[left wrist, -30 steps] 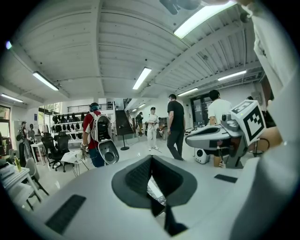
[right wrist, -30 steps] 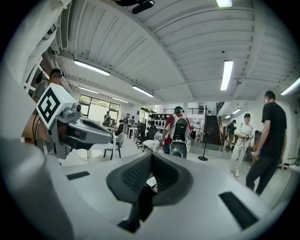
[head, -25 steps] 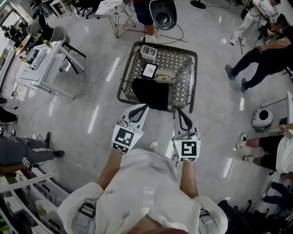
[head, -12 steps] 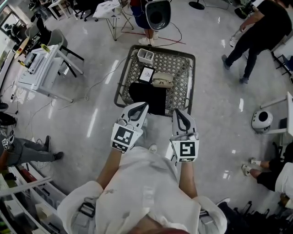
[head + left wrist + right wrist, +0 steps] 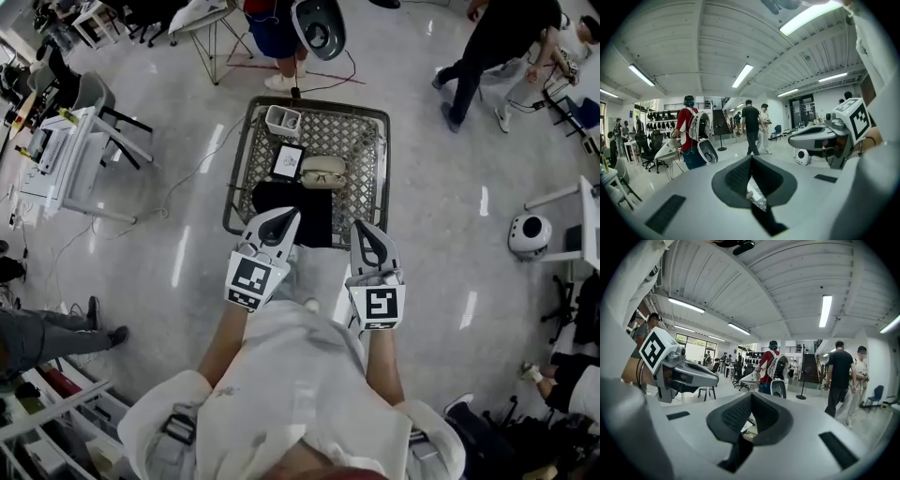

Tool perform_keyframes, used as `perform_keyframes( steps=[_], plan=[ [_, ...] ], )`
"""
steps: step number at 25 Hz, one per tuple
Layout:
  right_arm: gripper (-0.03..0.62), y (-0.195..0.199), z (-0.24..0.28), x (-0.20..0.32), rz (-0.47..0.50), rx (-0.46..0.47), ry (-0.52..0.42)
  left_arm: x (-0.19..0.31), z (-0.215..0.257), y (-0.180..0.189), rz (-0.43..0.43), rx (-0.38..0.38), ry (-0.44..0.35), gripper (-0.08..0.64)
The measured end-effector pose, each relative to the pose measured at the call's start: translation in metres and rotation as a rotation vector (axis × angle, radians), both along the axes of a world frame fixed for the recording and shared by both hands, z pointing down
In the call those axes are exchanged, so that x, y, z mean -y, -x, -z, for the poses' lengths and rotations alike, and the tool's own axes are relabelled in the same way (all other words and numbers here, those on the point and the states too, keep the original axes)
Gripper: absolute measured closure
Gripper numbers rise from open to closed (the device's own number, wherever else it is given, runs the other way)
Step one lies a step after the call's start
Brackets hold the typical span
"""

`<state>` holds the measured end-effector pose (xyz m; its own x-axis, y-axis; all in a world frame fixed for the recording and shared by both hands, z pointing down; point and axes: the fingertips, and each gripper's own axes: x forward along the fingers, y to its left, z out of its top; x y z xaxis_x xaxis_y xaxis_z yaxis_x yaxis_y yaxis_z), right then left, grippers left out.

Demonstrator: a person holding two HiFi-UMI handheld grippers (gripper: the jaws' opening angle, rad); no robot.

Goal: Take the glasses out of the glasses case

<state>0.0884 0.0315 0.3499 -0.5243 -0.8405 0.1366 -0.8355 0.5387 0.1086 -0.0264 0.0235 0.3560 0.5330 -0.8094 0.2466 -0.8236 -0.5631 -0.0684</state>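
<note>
White left gripper (image 5: pixel 284 217) and right gripper (image 5: pixel 362 230) point forward side by side, jaws pressed together.

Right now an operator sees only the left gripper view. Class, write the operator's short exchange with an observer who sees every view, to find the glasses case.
Operator: My jaws block the view ahead. Where is the glasses case?
Observer: The head view shows the beige glasses case lying near the middle of the mesh table.
Operator: Does anything lie on my side of it?
Observer: Yes. A black cloth lies at the table's near edge, between the case and you.
</note>
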Motion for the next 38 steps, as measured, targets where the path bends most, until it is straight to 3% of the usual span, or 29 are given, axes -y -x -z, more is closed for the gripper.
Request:
perform_keyframes(
  steps=[22,30,38],
  plan=[
    [0.586,0.033,-0.013,0.149,-0.168,-0.060,0.049,0.166,-0.013,0.029,-0.188,-0.030,0.016,0.548],
    [0.586,0.043,-0.029,0.177,-0.198,-0.103,0.101,0.198,-0.021,0.032,-0.250,-0.036,0.013,0.548],
    [0.584,0.035,-0.054,0.194,-0.204,-0.096,0.137,0.220,-0.051,0.020,-0.255,-0.036,0.057,0.548]
  ],
)
